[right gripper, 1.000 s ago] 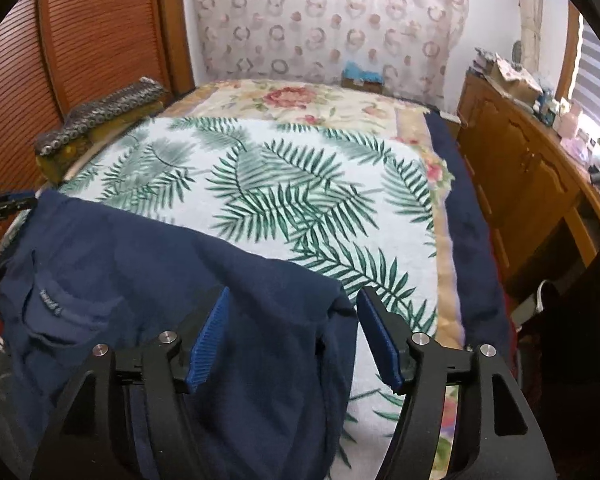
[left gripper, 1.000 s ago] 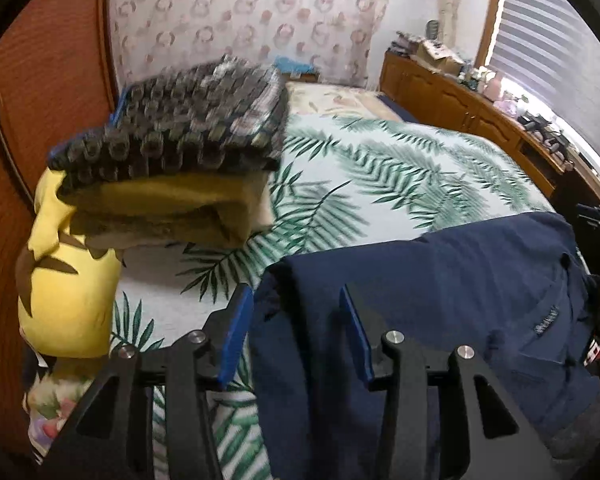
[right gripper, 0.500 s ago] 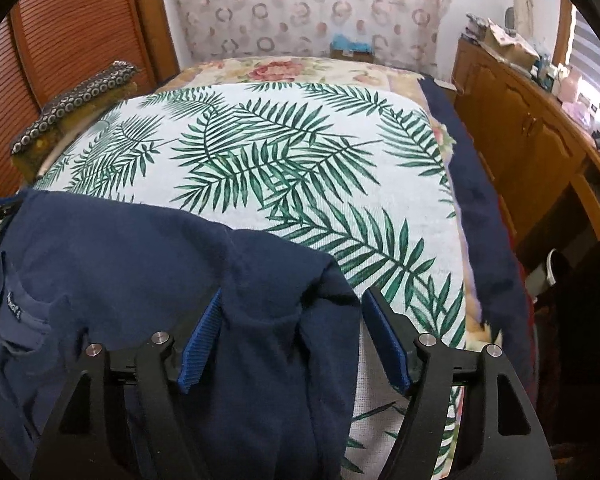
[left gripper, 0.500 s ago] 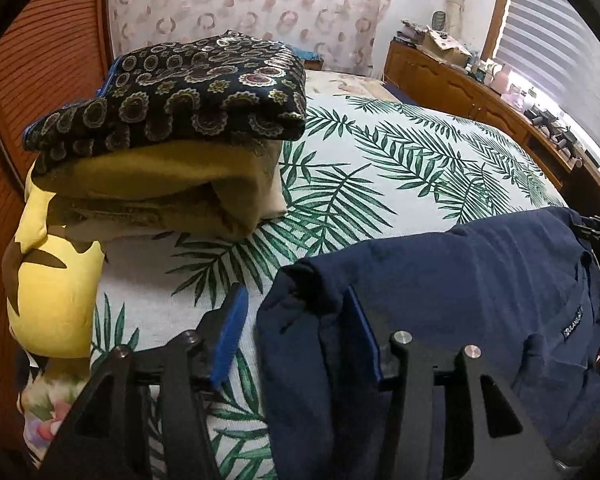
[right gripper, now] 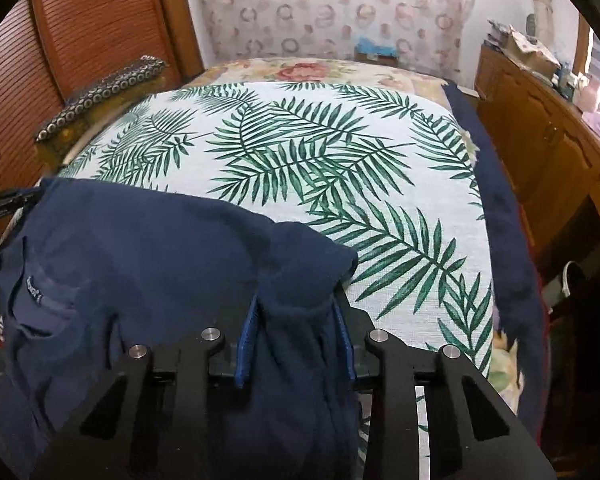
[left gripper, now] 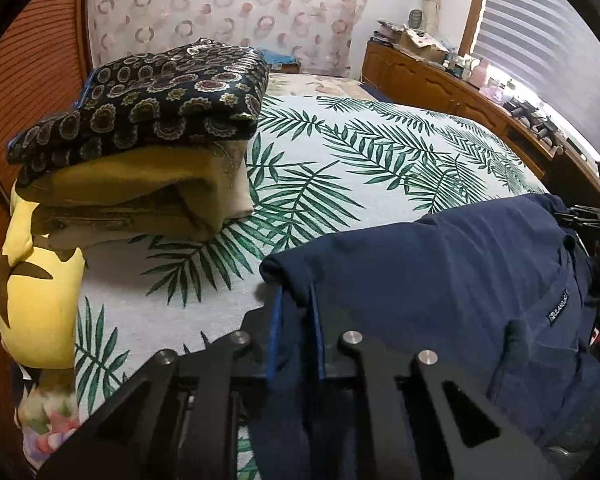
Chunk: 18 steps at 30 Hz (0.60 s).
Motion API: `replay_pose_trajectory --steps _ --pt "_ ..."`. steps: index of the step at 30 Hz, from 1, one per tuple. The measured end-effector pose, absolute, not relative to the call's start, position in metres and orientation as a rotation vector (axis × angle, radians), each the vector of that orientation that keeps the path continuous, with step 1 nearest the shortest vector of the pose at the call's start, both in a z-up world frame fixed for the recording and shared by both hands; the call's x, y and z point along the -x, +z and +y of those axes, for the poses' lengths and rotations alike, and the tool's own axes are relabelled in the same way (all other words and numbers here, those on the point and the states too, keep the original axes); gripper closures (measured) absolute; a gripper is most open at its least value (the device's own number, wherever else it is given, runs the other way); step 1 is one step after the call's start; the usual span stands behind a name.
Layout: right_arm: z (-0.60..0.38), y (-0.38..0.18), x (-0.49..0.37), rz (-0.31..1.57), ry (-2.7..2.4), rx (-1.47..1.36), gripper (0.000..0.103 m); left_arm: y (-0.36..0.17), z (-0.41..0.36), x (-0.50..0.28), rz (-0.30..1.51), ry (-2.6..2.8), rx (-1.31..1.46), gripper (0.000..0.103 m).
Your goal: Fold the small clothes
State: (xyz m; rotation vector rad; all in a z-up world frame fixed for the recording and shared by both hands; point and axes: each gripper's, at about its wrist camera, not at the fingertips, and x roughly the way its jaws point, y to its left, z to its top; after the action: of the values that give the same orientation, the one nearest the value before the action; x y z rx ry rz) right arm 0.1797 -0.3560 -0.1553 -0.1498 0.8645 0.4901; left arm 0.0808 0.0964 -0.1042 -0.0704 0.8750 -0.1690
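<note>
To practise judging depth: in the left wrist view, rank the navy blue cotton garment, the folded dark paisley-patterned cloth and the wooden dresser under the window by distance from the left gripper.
1. Navy blue cotton garment: clamped in the left gripper.
2. Folded dark paisley-patterned cloth: top of the pile, ahead left.
3. Wooden dresser: far right, under the window.

The left claw (left gripper: 294, 320) is matte black with blue finger pads (left gripper: 274, 336). The right claw (right gripper: 296, 332) matches it. Round silver screws (right gripper: 375, 335) stud the angular linkages.
</note>
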Motion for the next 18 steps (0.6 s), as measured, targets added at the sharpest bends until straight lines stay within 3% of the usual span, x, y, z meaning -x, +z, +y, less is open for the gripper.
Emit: replay_pose_trajectory --steps 4,7,10,18 --pt "-0.358 -0.155 -0.180 0.866 0.484 0.131 0.071 -0.104 0.100 -0.081 0.866 -0.171 0.088 0.092" --pt "-0.357 -0.154 -0.176 0.855 0.519 0.106 0.090 -0.107 0.102 -0.077 0.854 -0.177 0.091 0.096" --pt "-0.357 -0.143 -0.165 0.850 0.576 0.056 0.093 -0.099 0.099 -0.065 0.828 -0.189 0.097 0.100" --pt "-0.362 0.001 -0.080 0.507 0.620 0.072 0.094 0.039 0.084 0.004 0.486 -0.276 0.100 0.100"
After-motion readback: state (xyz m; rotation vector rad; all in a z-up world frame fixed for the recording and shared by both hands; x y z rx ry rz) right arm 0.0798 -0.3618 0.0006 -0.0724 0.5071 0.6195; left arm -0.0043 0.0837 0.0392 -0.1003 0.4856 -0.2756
